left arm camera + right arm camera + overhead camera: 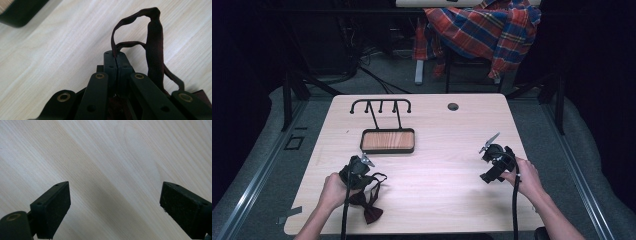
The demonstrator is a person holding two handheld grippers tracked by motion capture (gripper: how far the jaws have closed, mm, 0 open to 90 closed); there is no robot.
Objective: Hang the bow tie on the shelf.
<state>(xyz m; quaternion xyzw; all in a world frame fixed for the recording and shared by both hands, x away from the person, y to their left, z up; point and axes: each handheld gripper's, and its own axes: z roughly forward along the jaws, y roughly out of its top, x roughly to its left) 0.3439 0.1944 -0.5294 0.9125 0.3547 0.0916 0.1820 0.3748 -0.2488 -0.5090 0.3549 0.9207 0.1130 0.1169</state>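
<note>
Grasp step: left hand-held gripper (116, 58) clamped on bow tie strap (130, 30) (right hand-held gripper (113, 207) apart, idle); next, presumably lift toward hook stand (381, 106).

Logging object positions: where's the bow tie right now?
High view: bow tie lies near the table's front-left edge, its strap pinched in the left gripper, below the tray.

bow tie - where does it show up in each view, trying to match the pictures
High view: the dark red bow tie lies at lower left on the table, its strap running up to the left hand-held gripper.
Left gripper view: its strap loops up at centre right, one end pinched between the shut jaws.
Right gripper view: no bow tie, just open jaws over bare wood.
Shared landmark: the pale wood-grain tabletop.
</note>
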